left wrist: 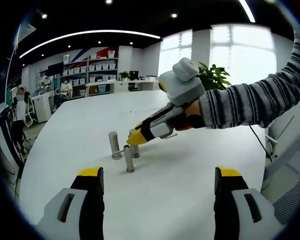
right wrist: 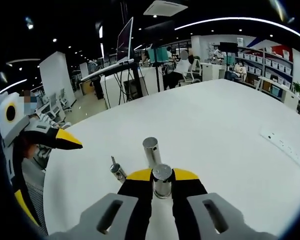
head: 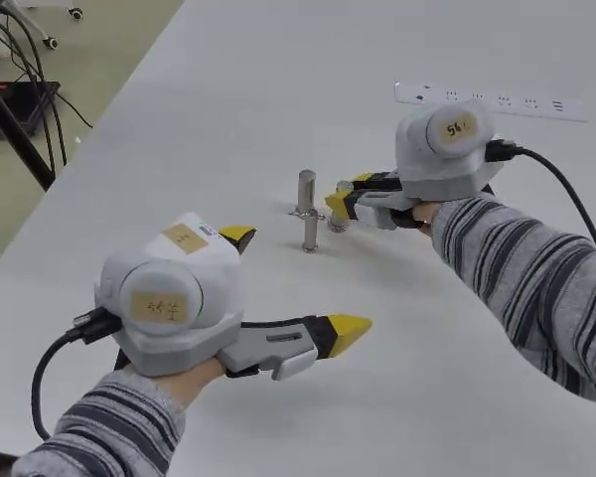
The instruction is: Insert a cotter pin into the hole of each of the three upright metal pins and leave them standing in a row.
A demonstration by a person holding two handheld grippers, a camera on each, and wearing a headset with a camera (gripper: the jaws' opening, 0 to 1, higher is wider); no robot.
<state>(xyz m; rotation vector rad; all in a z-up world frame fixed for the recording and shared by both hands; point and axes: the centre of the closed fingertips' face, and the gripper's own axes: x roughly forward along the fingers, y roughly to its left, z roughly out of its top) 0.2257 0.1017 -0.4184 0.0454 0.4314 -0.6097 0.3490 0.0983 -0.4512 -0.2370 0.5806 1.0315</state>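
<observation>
Pins (head: 311, 234): three, upright, close together mid-table (head: 228, 89).
Right gripper (head: 338, 206): clenched on the held pin (right wrist: 162, 180), with a jaw on each side just below its top.
Tall pin (head: 306, 187): free, just beside the held pin, on the far side.
Front pin (left wrist: 129, 159): free and standing.
Cotter pin (head: 298, 212): a thin piece crossing the front pin near its top; too small to tell more.
Left gripper (head: 296, 281): released, jaws wide apart and empty, aimed at the pins, well apart from them.
Strip (head: 489, 101): far right on the table.
</observation>
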